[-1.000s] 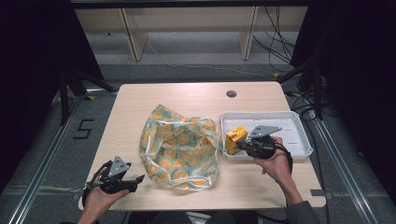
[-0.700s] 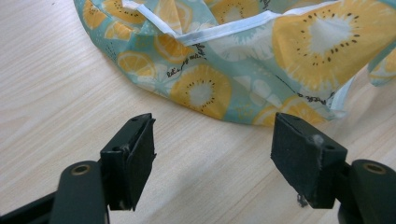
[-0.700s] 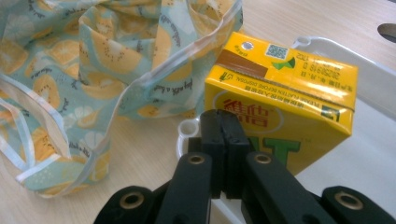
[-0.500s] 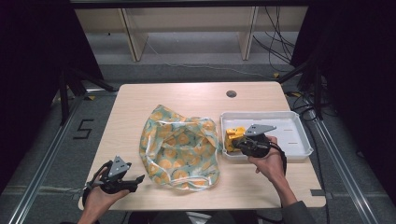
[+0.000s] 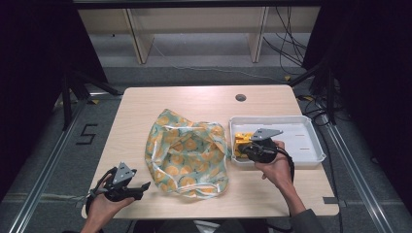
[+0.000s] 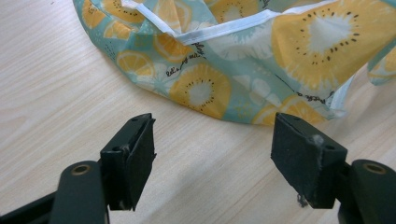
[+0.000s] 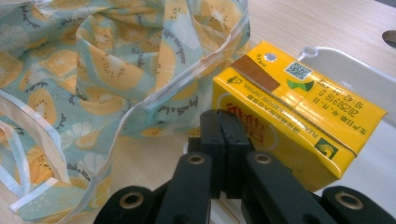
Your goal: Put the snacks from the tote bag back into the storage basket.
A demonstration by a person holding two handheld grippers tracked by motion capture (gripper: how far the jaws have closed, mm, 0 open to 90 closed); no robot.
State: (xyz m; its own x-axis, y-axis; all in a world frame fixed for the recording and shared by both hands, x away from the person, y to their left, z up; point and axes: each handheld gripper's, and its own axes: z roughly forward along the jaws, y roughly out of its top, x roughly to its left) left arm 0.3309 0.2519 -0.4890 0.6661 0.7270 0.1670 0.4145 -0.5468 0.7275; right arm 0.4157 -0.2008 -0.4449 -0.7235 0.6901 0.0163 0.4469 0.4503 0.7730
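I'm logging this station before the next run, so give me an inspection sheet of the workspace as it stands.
Surface: wooden table, round hole near the far edge.
Job's things: fruit-print cloth bag lying crumpled mid-table; yellow carton at the left end of the white tray.
Clutter: nothing seen.
Grippers: left gripper open above bare table beside the bag; right gripper shut, jaws against the carton, gripping nothing visible.
Cables: black cables on the floor behind the table.
Surroundings: wooden shelf frame behind, floor mark 5 to the left.
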